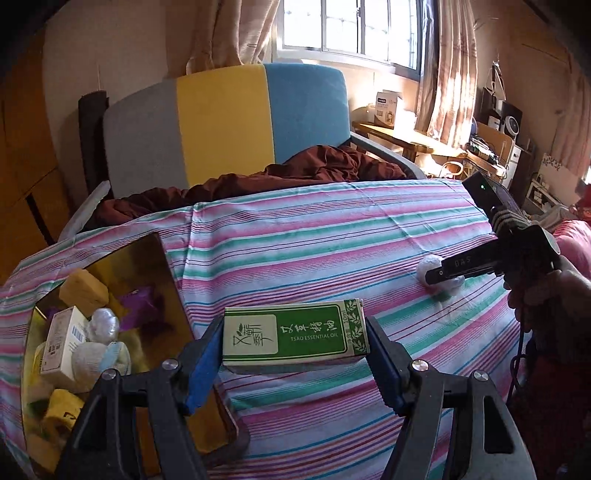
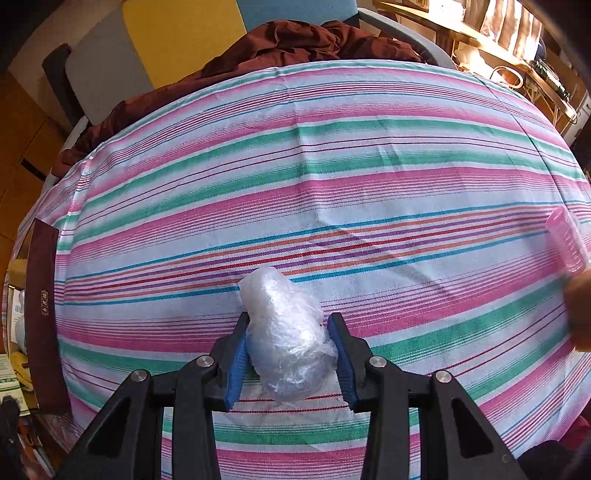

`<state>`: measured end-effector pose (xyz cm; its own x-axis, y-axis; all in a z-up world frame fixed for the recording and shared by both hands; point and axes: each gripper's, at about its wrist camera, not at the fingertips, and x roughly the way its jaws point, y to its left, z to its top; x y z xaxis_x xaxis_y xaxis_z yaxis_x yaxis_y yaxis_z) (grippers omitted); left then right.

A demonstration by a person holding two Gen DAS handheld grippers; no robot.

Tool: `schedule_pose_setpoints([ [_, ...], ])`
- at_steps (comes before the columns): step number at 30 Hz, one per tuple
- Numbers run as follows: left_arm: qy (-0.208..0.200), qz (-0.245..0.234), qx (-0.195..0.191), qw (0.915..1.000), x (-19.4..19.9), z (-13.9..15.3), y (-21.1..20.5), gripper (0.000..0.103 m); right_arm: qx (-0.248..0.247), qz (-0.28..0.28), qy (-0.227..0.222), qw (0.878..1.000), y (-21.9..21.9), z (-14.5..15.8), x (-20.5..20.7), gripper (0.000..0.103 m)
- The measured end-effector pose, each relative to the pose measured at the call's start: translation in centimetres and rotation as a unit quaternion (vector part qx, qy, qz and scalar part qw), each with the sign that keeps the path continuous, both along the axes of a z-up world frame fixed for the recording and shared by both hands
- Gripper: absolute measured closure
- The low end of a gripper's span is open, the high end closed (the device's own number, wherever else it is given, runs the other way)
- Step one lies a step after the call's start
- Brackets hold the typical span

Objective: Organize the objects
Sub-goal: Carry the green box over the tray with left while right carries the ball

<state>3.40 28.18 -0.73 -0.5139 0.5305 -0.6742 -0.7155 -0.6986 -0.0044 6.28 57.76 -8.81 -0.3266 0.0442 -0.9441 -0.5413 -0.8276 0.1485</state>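
The green carton (image 1: 295, 334) is pinched lengthwise in the left hand-held gripper (image 1: 295, 363); the open box (image 1: 162, 266) at the surface's left edge lies just leftward.

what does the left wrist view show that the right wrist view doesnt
Only the left wrist view: the green essential oil box clamped in the left hand-held gripper, the gold interior of the storage box full of small items, and the window.

Only the right wrist view: a pink hair roller at the right edge.

Both: the striped cloth, the plastic-wrapped bundle gripped by the right hand-held gripper, and the maroon fabric.
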Motion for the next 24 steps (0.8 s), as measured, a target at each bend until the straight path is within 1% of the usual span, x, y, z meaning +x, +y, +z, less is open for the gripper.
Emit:
schedule_pose_setpoints([
  [5, -0.002, 0.030, 0.008, 0.9995, -0.9, 0.7, -3.2, 0.031, 0.019, -0.002, 0.003, 1.000, -0.2, 0.5, 0.2, 0.063],
  [10, -0.024, 0.067, 0.014, 0.9973, -2.4, 0.1, -7.1, 0.031, 0.028, 0.001, -0.007, 1.000, -0.3, 0.5, 0.0, 0.063],
  [13, -0.050, 0.099, 0.023, 0.9936, -3.5, -0.5, -9.8, 0.031, 0.037, 0.017, -0.004, 0.999, -1.6, 1.1, -0.3, 0.063],
  [16, -0.056, 0.131, 0.031, 0.9894, -4.3, -0.6, -12.9, 0.031, 0.031, 0.042, 0.018, 0.998, -4.3, 2.2, -0.8, 0.063],
  [19, -0.061, 0.161, 0.038, 0.9844, -4.9, -0.6, -15.6, 0.030, 0.019, 0.077, 0.055, 0.995, -8.3, 3.9, -2.2, 0.063],
  [22, -0.063, 0.182, 0.040, 0.9804, -5.4, -0.8, -17.7, 0.031, 0.001, 0.120, 0.096, 0.988, -13.3, 5.6, -4.6, 0.063],
  [24, -0.065, 0.190, 0.041, 0.9788, -5.5, -1.0, -18.4, 0.031, 0.000, 0.151, 0.117, 0.982, -16.8, 7.0, -5.8, 0.063],
])
